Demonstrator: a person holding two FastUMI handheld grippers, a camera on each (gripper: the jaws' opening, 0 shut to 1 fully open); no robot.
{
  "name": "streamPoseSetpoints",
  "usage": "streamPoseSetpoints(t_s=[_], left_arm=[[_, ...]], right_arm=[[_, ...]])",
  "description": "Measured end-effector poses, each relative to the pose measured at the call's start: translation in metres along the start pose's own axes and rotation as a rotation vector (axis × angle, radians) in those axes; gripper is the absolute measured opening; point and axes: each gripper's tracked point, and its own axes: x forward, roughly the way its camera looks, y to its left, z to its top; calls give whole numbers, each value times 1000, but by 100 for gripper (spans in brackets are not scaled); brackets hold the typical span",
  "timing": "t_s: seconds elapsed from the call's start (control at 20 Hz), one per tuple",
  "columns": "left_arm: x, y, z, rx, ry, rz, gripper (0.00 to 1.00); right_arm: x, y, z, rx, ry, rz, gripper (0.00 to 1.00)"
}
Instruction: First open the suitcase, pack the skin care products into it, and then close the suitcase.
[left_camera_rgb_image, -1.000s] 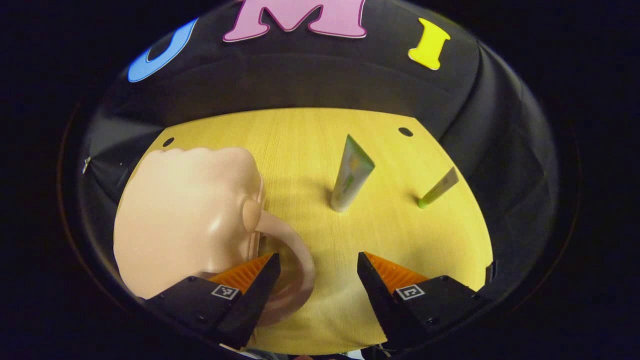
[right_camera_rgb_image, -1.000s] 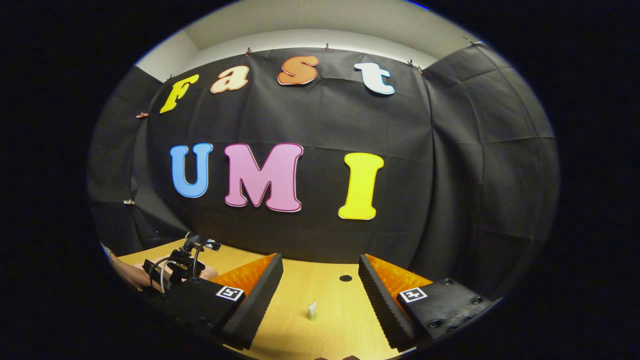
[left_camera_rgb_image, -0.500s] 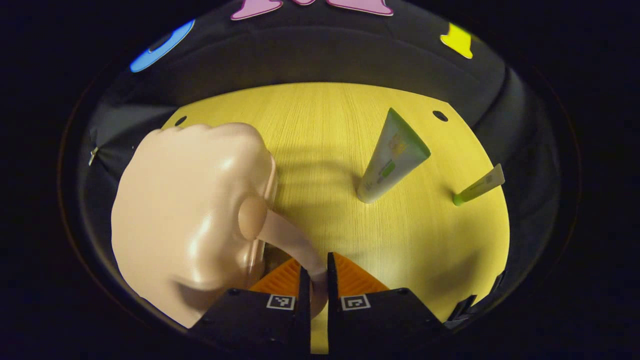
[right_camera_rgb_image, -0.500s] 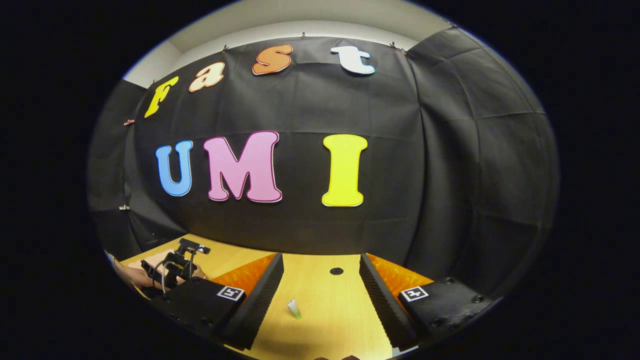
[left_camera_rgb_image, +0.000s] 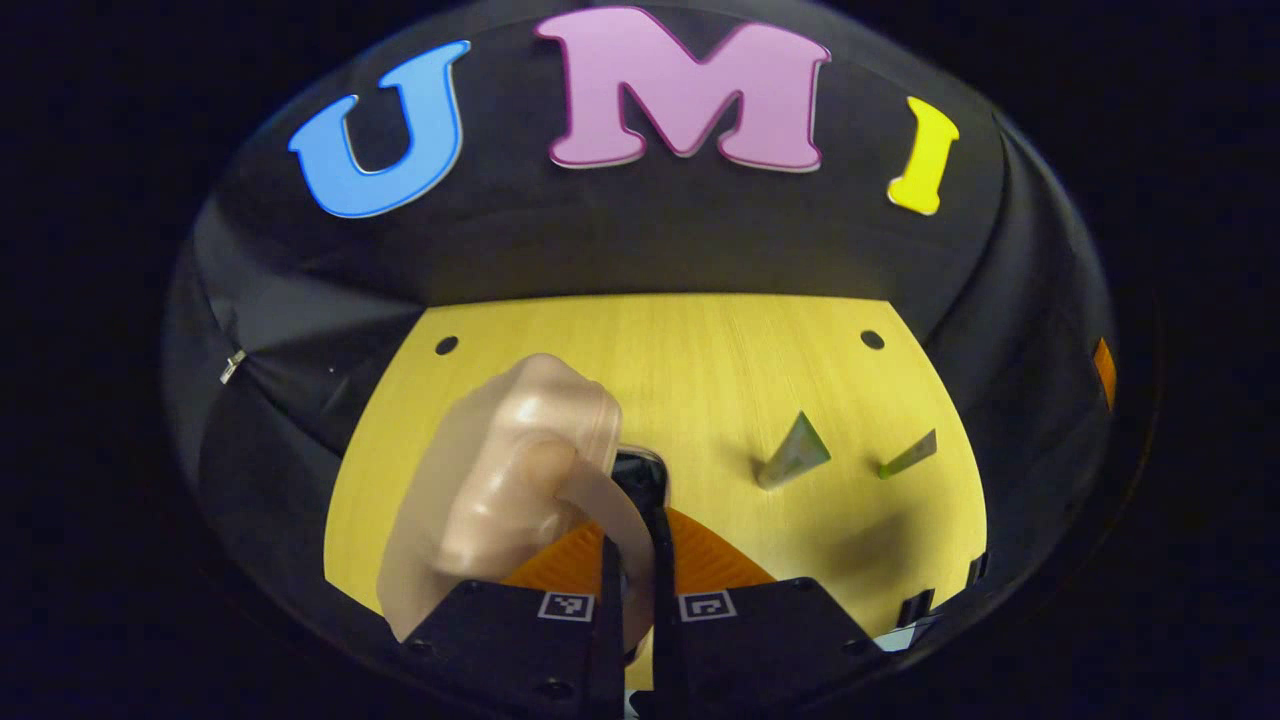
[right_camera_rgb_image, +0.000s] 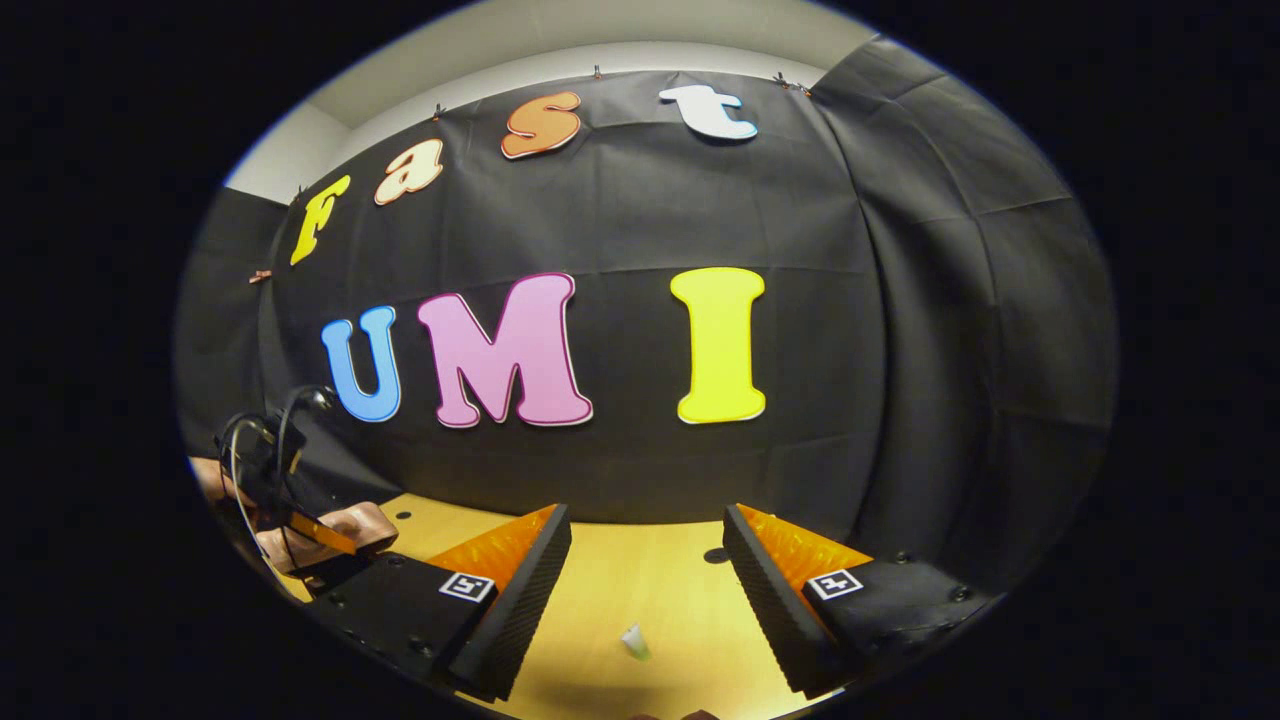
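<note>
Pinching the suitcase (left_camera_rgb_image: 500, 480) handle (left_camera_rgb_image: 612, 515), left gripper (left_camera_rgb_image: 630, 590); two tubes (left_camera_rgb_image: 793, 455) stand beyond.

Left gripper (left_camera_rgb_image: 630, 570) clamped on suitcase (left_camera_rgb_image: 500, 490) handle, two tubes (left_camera_rgb_image: 793, 462) on table (left_camera_rgb_image: 700, 350)

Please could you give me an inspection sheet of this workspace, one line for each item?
Surface: yellow wooden table, with dark round holes near its far corners.
Job's things: pale pink suitcase, its handle between the left tongs; large tube and small green-capped tube on the table, apart from it, not packed.
Clutter: nothing seen.
Grippers: left tongs shut on the handle; right tongs open, holding nothing.
Cables: black cable loops at the far left of the right gripper view.
Surroundings: black cloth wall.
</note>
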Motion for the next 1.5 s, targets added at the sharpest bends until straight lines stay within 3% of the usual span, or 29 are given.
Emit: streamPoseSetpoints(t_s=[0.15, 0.3, 0.35, 0.7, 0.9, 0.95, 1.0, 1.1, 1.25, 1.45, 1.5], left_arm=[[-27, 91, 27, -50, -99, 72, 16], [-30, 196, 32, -26, -142, 203, 16], [-28, 222, 31, -26, -142, 216, 16], [54, 398, -11, -24, -15, 300, 13], [114, 440, -59, -69, 75, 242, 11], [130, 446, -73, -100, 101, 227, 11], [142, 451, -87, -140, 129, 216, 12], [162, 454, -110, -205, 176, 180, 11], [184, 459, -129, -220, 213, 153, 12], [193, 481, -132, -189, 204, 194, 31], [194, 488, -129, -183, 189, 200, 50]], right_arm=[[12, 30, 14, -29, -32, -8, 97], [20, 67, 23, -33, -63, -31, 97], [21, 84, 26, -15, -68, -29, 97], [32, 170, 18, -46, -42, -29, 97], [34, 185, 3, -27, 8, -81, 100], [34, 189, 1, -23, 20, -91, 97], [34, 191, 0, -26, 24, -100, 100], [34, 192, 2, -48, 28, -119, 97], [34, 192, 7, -58, 27, -147, 96], [39, 200, 7, -52, 31, -159, 97], [40, 203, 7, -59, 29, -158, 96]])
